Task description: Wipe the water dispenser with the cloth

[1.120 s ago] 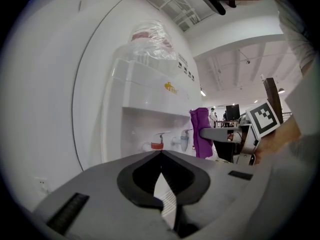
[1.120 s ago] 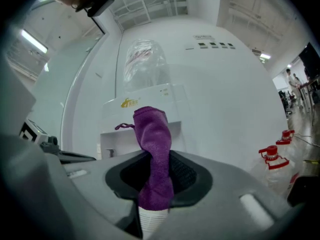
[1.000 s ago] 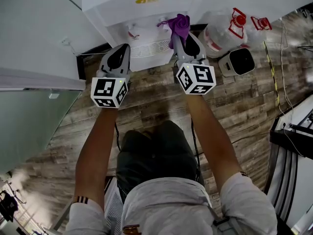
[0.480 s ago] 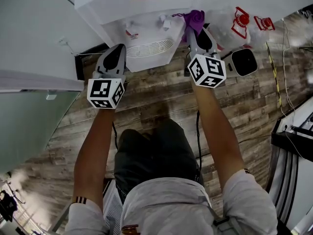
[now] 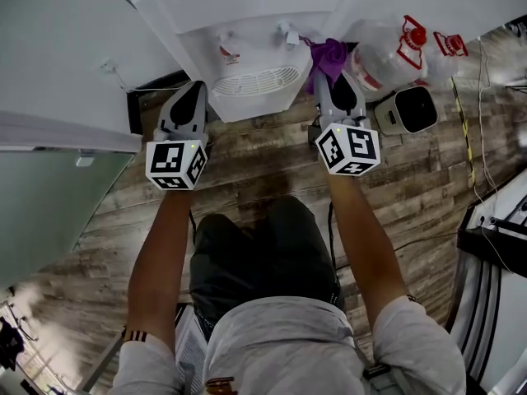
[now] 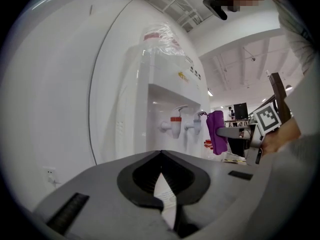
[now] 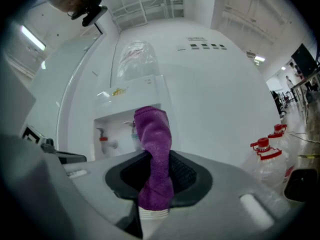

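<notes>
— Two claws up; what is each doing?
— My right claw is clenched on the purple cloth, which stands up out of it just beside the water dispenser's right-hand tap. Whether it touches, I cannot tell.
— And the left?
— My left claw is closed on nothing, near the dispenser's other front corner.

Purple cloth; white dispenser, red tap.
</notes>
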`<state>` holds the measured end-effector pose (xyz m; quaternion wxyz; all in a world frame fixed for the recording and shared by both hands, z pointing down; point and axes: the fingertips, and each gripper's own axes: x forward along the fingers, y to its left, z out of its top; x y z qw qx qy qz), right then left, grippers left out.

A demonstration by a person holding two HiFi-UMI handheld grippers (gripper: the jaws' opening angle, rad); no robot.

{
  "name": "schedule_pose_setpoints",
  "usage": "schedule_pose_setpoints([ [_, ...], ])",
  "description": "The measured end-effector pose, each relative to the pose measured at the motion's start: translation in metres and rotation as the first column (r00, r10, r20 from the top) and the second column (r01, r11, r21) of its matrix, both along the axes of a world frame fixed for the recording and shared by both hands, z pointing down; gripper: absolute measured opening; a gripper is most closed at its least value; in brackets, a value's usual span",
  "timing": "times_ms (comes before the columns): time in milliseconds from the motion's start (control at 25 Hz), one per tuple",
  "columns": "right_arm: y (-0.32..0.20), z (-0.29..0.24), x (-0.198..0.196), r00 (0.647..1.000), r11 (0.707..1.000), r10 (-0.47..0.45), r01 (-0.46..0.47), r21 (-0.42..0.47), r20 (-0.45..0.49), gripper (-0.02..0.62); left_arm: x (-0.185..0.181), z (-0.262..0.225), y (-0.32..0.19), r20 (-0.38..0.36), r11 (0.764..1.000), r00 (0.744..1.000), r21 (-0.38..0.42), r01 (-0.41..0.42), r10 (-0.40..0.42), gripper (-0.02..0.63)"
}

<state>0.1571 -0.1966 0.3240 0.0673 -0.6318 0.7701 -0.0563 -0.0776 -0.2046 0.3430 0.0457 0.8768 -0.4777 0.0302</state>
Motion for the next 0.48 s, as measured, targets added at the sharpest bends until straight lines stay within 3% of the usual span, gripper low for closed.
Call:
schedule_pose_setpoints([
  [480,0.020,0.043,-0.165,0.965,0.966,-0.259,0.258,0.025,0.047,0.100,-0.036,0.039,-0.001,-0.003,0.998,0.999,0.032,0.047,-0.047,-0.002],
])
